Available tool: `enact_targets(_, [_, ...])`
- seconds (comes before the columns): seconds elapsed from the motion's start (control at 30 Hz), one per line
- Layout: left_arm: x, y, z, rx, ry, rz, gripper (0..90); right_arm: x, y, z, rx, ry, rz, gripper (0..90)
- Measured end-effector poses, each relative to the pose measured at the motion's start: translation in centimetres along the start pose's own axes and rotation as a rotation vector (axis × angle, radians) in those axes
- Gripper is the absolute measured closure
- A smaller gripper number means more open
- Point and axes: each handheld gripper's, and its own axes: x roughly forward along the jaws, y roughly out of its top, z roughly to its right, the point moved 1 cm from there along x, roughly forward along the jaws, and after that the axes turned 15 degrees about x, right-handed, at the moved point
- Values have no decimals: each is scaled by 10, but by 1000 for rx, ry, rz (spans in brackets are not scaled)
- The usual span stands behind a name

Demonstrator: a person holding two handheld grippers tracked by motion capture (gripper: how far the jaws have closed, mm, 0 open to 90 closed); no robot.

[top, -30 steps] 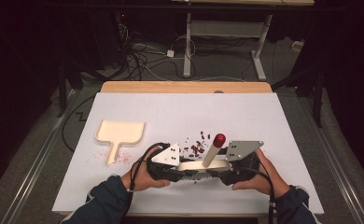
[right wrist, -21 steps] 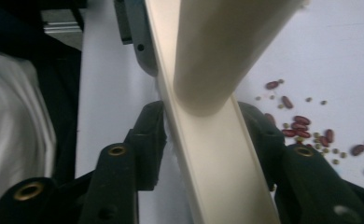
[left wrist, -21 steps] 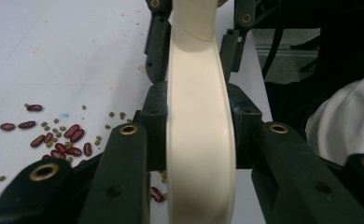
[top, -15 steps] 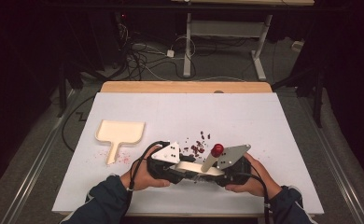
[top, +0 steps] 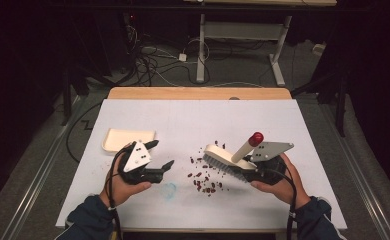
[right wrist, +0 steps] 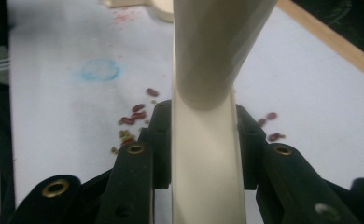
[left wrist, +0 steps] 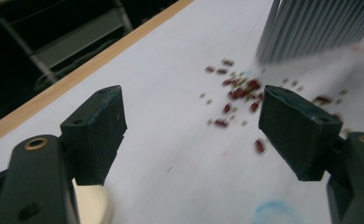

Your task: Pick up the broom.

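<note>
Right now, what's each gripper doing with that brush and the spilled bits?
Right gripper shut on brush. Left gripper open, empty, jaws just opened, beside dustpan. Red beans scattered under the bristles. Nothing in the way.

High view looks down over the table (top: 133, 210); both gripper views skim close, sharing scattered beans (left wrist: 238, 91).

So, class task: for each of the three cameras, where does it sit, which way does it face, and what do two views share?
High view: above the person's side, facing forward and down on the table; forearms, left gripper, right gripper.
Left gripper view: rides the left gripper, faces along its open jaws at the red bits and brush bristles.
Right gripper view: rides the right gripper, faces along the clamped brush.
Shared: brush, red bits, blue mark.
</note>
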Motion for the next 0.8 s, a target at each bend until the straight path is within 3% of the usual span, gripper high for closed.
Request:
enact_targets(0.07, [-8, -12, 0, 3, 41, -22, 225, -4, 1, 4, 20, -18, 16, 674])
enact_targets(0.1, [-12, -18, 0, -2, 42, -30, 225, -4, 1, 4, 20, -18, 16, 674])
enact_targets(0.17, [-19, -29, 1, -7, 69, -48, 225, -8, 2, 9, 44, -64, 35, 674])
enact_targets(0.23, [-25, -40, 3, -36, 72, -58, 224, -9, 3, 11, 45, -76, 33, 674])
enact_targets(0.3, [-29, -49, 6, -29, 94, -94, 222, -11, 4, 16, 58, -111, 38, 674])
enact_targets(0.43, [-37, -64, 12, -20, 154, -138, 229, -12, 3, 22, 70, -130, 38, 674])
enact_targets(0.6, [-45, -71, 13, -72, 145, -136, 228, -11, 1, 27, 74, -162, 33, 674])
enact_targets(0.8, [-43, -74, 14, -56, 115, -147, 220, -9, 1, 34, 78, -207, 32, 675])
